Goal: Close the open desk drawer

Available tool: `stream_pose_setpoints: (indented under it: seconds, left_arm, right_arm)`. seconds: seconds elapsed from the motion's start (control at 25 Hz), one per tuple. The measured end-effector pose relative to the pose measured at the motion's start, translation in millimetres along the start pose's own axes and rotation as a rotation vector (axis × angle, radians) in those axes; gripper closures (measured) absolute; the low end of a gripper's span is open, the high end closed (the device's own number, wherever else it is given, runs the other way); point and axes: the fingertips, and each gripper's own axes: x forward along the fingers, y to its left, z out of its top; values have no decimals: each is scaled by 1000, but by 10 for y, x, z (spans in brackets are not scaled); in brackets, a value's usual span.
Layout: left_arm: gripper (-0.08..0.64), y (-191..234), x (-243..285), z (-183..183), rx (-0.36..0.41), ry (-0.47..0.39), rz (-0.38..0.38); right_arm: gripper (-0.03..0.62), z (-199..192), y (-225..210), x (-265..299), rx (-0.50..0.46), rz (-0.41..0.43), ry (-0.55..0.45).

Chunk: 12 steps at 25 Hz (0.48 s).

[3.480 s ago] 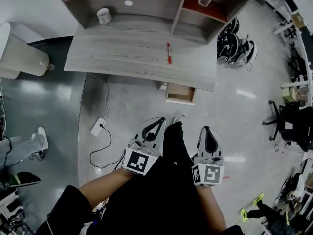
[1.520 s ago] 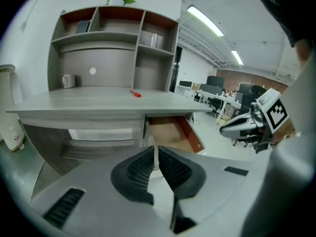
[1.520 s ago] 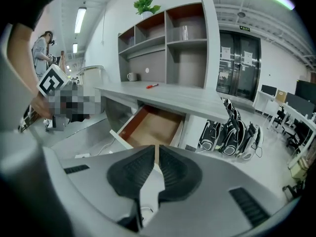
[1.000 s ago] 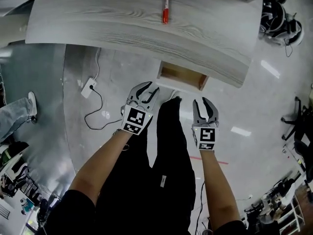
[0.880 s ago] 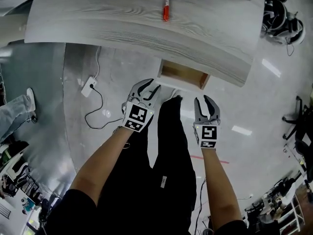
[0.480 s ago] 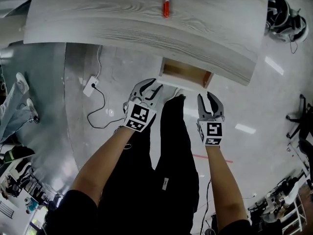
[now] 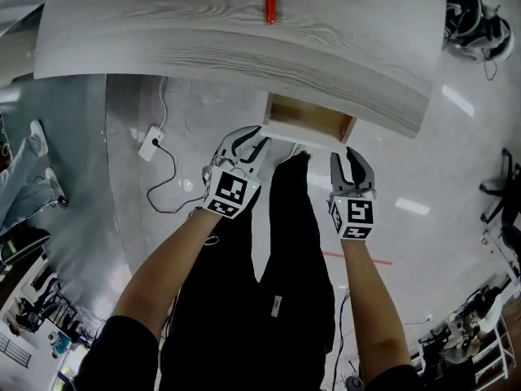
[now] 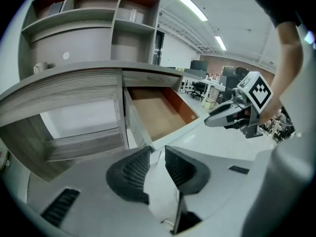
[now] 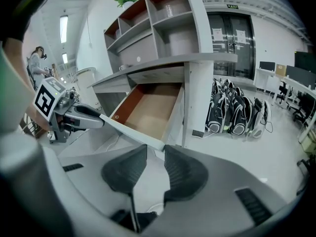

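Observation:
The open drawer (image 7: 308,121) juts from under the grey wood desk (image 7: 203,47); its inside is bare brown board (image 8: 158,110) (image 9: 148,107) behind a white front panel (image 7: 293,134). My left gripper (image 7: 251,141) (image 8: 157,154) is at the panel's left corner, jaws closing, with a narrow gap still showing and the corner just ahead of the tips. My right gripper (image 7: 352,157) (image 9: 155,157) sits at the panel's right corner, its jaws slightly apart and holding nothing. Each gripper also shows in the other's view: the right gripper (image 8: 232,115) and the left gripper (image 9: 74,113).
A red pen (image 7: 269,2) lies on the desk top. A white power strip (image 7: 151,143) with a black cable lies on the floor at left. Black bags (image 9: 237,115) stand right of the desk. Shelves (image 8: 94,14) rise above it. My black-trousered legs (image 7: 285,243) are between the arms.
Since the earliest frame the person has come up close to the desk. Over the last second both grippers have edged up to the drawer's front, and the left jaws have narrowed.

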Motion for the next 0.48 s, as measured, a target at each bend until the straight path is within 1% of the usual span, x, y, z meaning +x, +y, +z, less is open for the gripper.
stream_pose_setpoints:
  seconds: [0.28,0.48]
  left_arm:
    - [457,11,-109,241,-56,-77,16]
    - [457,70,-224,474,-113,-133,29]
  right_arm:
    - [474,158,-11,-118,25,-25,-62]
    - [477,390,-18,-205,34,-59,-133]
